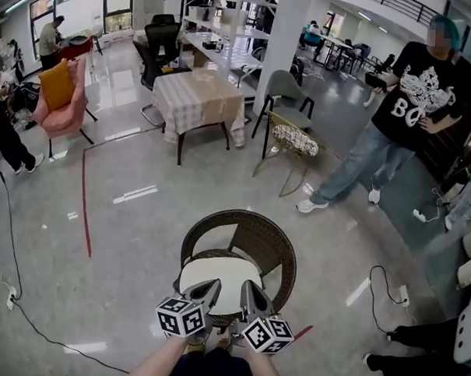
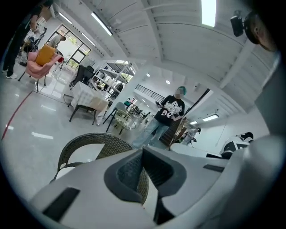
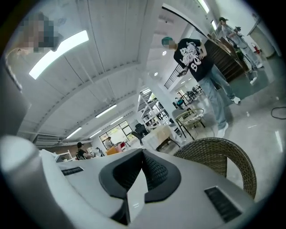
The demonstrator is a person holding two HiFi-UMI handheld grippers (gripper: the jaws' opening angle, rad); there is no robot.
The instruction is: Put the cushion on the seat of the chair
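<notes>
Left gripper (image 1: 209,287) and right gripper (image 1: 251,291) are held side by side, both clenched, nothing gripped. The white cushion (image 1: 224,270) is laid flat on the seat of the wicker chair (image 1: 253,232), directly under and just ahead of both tips.

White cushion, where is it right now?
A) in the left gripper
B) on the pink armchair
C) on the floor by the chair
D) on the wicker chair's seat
D: the white cushion lies flat on the seat of the wicker chair. The left gripper and right gripper are shut with nothing between their jaws.
</notes>
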